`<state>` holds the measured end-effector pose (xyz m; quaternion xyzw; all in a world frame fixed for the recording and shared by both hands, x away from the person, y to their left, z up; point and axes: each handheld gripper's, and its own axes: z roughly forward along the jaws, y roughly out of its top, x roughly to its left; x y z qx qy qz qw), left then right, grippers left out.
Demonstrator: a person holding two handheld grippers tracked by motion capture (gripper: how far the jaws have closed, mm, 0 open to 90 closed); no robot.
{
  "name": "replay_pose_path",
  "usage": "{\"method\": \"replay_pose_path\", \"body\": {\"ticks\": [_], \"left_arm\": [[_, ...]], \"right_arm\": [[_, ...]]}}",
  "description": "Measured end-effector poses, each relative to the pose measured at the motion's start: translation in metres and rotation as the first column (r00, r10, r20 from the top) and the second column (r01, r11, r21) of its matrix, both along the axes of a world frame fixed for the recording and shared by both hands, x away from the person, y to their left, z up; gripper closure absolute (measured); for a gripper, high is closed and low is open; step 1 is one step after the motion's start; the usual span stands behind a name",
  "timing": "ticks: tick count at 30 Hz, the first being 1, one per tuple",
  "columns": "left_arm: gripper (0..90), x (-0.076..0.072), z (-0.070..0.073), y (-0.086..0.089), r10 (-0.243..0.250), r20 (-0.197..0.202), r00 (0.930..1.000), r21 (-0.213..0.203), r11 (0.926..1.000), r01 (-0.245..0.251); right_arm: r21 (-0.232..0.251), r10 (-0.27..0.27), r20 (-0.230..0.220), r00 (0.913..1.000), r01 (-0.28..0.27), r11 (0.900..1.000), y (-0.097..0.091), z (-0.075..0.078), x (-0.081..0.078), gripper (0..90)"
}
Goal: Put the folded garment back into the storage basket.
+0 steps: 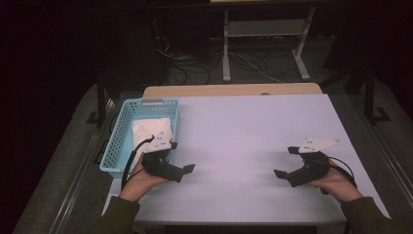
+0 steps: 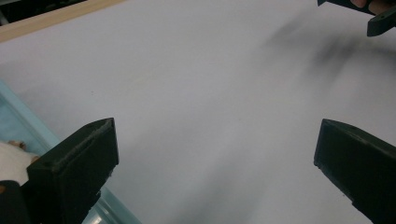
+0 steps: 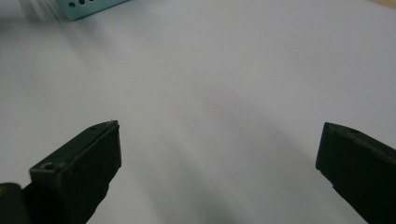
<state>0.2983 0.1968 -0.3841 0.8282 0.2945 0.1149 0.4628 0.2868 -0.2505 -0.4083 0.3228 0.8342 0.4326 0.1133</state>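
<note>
White cloth (image 1: 152, 130), folded into a soft bundle, lies inside the light blue basket (image 1: 117, 146), filling its near half; the far half of the basket shows bare mesh floor. That basket sits at the left edge of the pale table (image 1: 253, 131). Just beside the basket's right wall, over its near corner, the left gripper (image 1: 181, 157) hangs with jaws spread wide and nothing between them, apart from the cloth. Well to the right of the basket, the right gripper (image 1: 285, 162) hovers over bare tabletop, jaws likewise fully apart and gripping nothing, pointed back toward the basket.
</note>
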Motion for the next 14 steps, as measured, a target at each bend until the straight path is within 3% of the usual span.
{"method": "replay_pose_path", "body": {"ticks": [7, 14], "left_arm": [[0.0, 0.000, -0.003, 0.000, -0.009, -0.003, 1.0000, 0.002, 1.0000, 0.009], [0.0, 0.000, -0.002, 0.000, -0.006, 0.001, 1.0000, 0.001, 1.0000, 0.006]], "right_arm": [[0.023, -0.010, -0.020, 0.9997, 0.011, 0.9997, -0.019, -0.012, -0.009, 0.0], [0.031, -0.023, -0.020, 0.9995, 0.023, 0.9992, -0.023, -0.014, -0.011, 0.0]]}}
